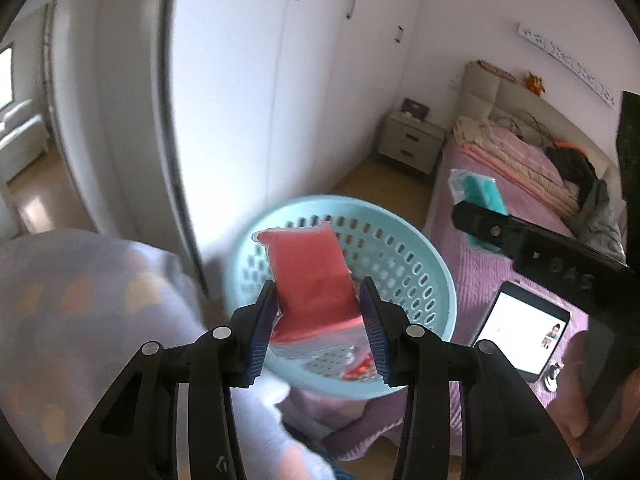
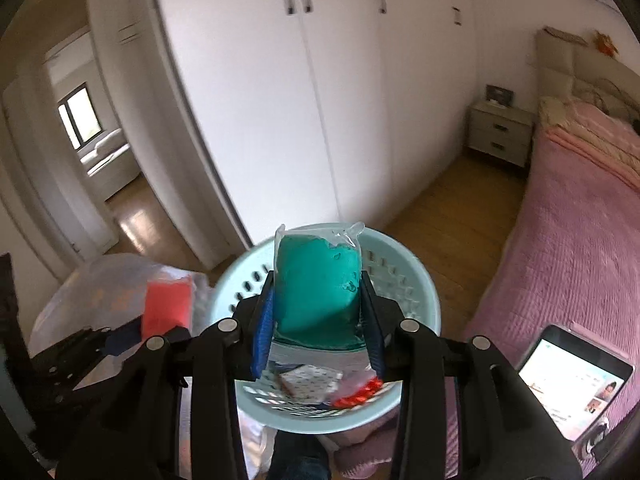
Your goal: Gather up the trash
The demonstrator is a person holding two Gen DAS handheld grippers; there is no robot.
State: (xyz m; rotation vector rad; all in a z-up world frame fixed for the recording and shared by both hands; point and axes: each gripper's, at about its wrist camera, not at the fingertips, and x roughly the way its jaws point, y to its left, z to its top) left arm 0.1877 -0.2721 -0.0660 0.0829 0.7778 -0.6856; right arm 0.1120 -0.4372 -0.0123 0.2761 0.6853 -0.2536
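Observation:
My left gripper (image 1: 318, 300) is shut on a red packet in clear plastic (image 1: 310, 276) and holds it above a light blue perforated basket (image 1: 416, 268). My right gripper (image 2: 318, 300) is shut on a teal packet in clear plastic (image 2: 318, 292) and holds it over the same basket (image 2: 420, 300). Small wrappers, one red (image 2: 356, 394), lie on the basket's floor. The right gripper with the teal packet (image 1: 480, 190) shows at the right of the left wrist view. The red packet (image 2: 166, 304) shows at the left of the right wrist view.
A bed with a pink cover (image 2: 580, 248) lies to the right, and a lit tablet (image 2: 572, 384) rests on it. A white wardrobe (image 2: 312, 100) stands behind the basket. A bedside cabinet (image 2: 500, 132) stands by the far wall. A patterned cloth (image 1: 80, 320) fills the left.

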